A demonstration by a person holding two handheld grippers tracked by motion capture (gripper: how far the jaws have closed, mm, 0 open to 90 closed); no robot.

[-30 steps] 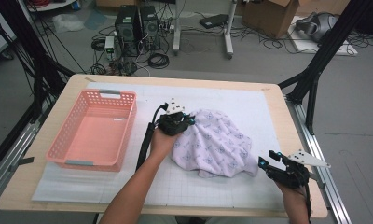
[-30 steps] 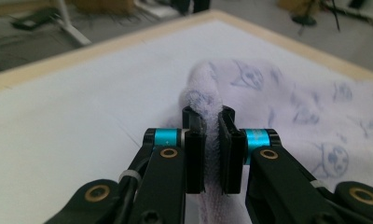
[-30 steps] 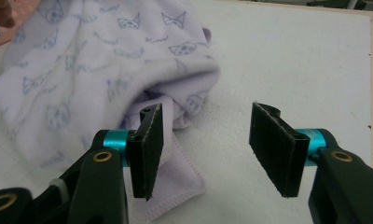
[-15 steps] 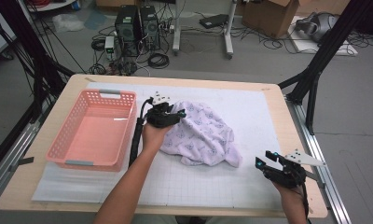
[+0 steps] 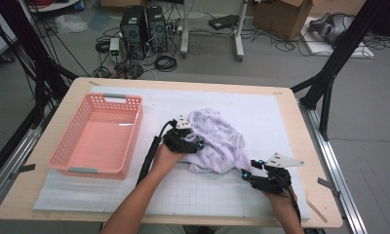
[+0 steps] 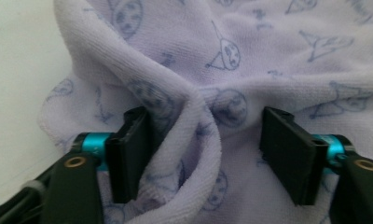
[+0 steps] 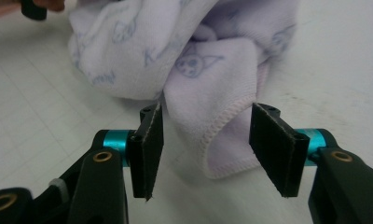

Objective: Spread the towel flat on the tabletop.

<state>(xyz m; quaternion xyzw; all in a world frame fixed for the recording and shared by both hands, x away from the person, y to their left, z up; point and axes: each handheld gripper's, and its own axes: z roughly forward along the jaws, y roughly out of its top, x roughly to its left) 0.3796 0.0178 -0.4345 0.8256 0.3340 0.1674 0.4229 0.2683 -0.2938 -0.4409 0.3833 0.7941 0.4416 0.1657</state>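
White gridded mat [image 5: 193, 190] covered the wooden table [image 5: 47, 204], with a pink plastic basket [image 5: 99, 138] at its left side and a crumpled lavender printed towel [image 5: 217, 139] near the middle, cables and computer towers on the floor beyond. Left gripper [image 6: 205, 142] sat against the towel's left side, jaws just opening and now apart, a raised fold lying between them against the left pad. Right gripper [image 7: 205, 135] sat at the towel's near right corner, jaws apart though just narrowing, the hemmed corner between them, unpinched.
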